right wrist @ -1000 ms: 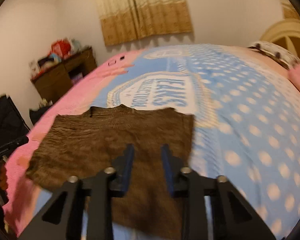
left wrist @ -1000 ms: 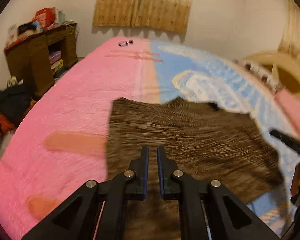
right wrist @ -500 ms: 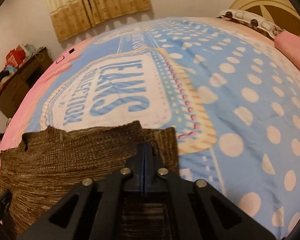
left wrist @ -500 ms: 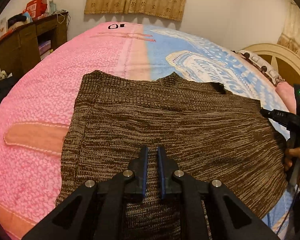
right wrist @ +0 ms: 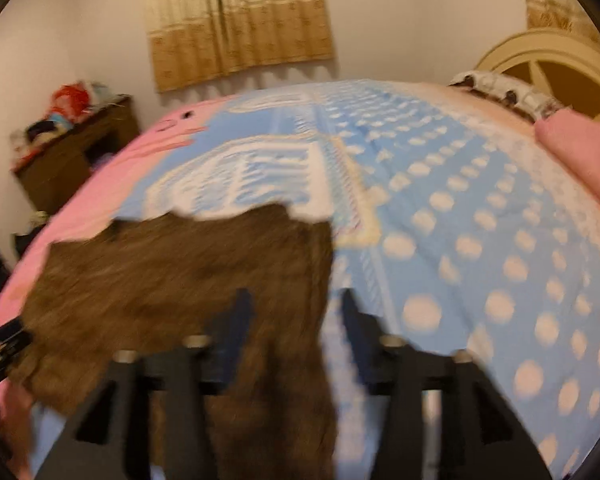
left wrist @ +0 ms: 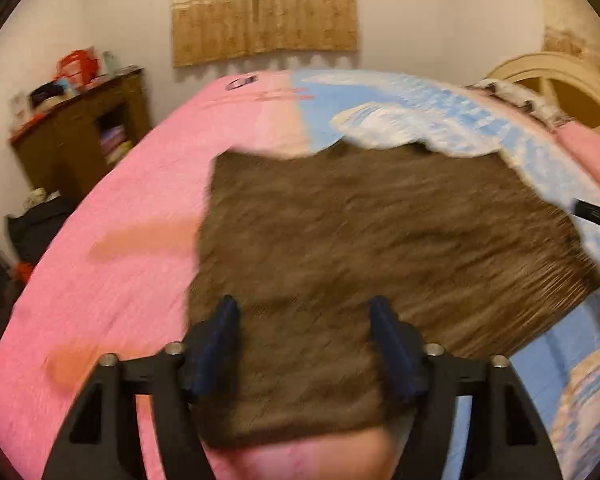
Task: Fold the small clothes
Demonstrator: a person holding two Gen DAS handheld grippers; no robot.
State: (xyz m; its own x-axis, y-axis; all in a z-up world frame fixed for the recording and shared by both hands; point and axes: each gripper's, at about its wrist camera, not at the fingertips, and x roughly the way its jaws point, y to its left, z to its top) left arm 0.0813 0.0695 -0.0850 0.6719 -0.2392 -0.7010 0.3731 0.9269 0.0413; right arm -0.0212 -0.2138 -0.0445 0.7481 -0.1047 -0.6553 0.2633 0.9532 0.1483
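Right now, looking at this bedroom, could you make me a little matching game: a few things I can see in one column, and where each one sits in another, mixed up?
Things:
1. brown knitted garment
2. curtain
3. wooden cabinet
4. left gripper

Places or states:
a. hangs on the far wall behind the bed
b. lies spread flat on the pink and blue bedspread
c. jaws apart above the near edge of the cloth, just opened, pressing on nothing
d. stands by the wall at the left, with clutter on top

Pairs: 1-b, 2-a, 3-d, 4-c
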